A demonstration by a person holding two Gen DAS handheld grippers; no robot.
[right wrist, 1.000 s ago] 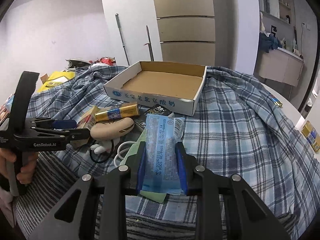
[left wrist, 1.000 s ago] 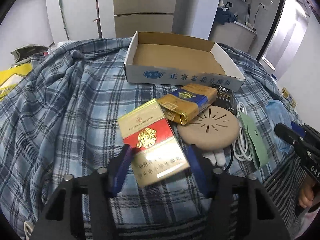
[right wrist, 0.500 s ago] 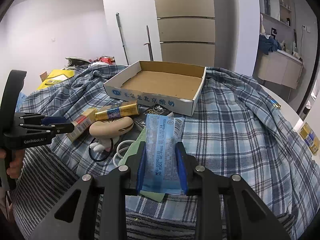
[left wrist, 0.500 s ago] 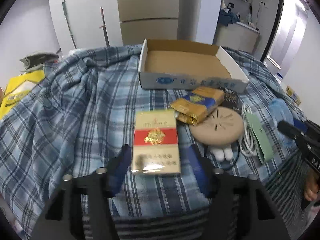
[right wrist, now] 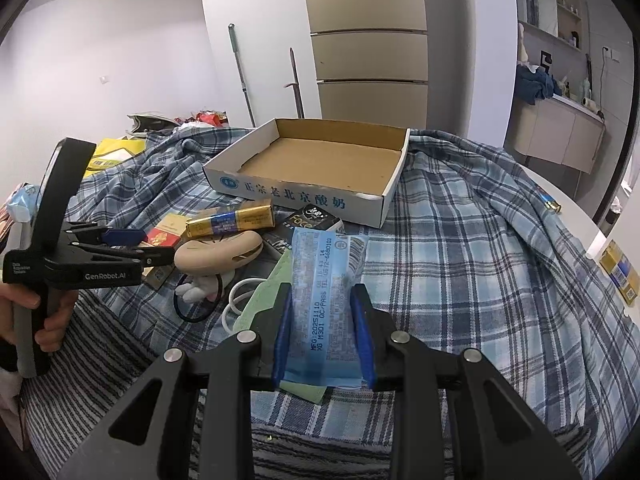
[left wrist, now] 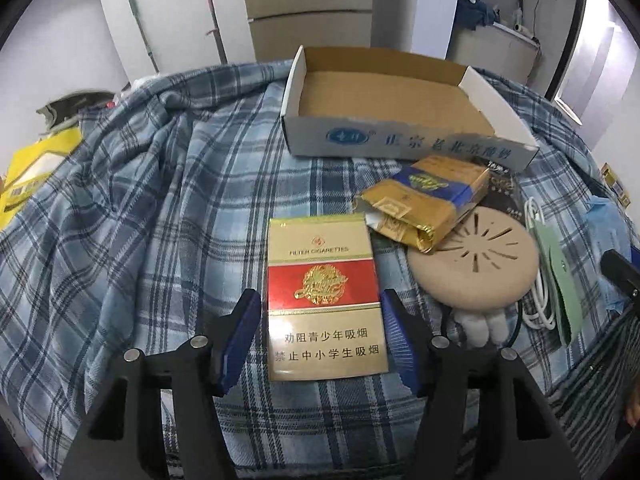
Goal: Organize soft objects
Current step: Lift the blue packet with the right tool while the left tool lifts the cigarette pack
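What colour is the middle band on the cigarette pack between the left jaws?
Red, with a gold emblem, on the cigarette pack; the left wrist view shows it best.

Counter draped in plaid cloth (left wrist: 160, 208), bearing cardboard tray (left wrist: 400, 148), cigarette packs (left wrist: 324, 292), tan disc (left wrist: 476, 260), possibly a cable (left wrist: 540, 292).

White walls, a beige cabinet (right wrist: 368, 40) — counter (right wrist: 560, 136) at right.
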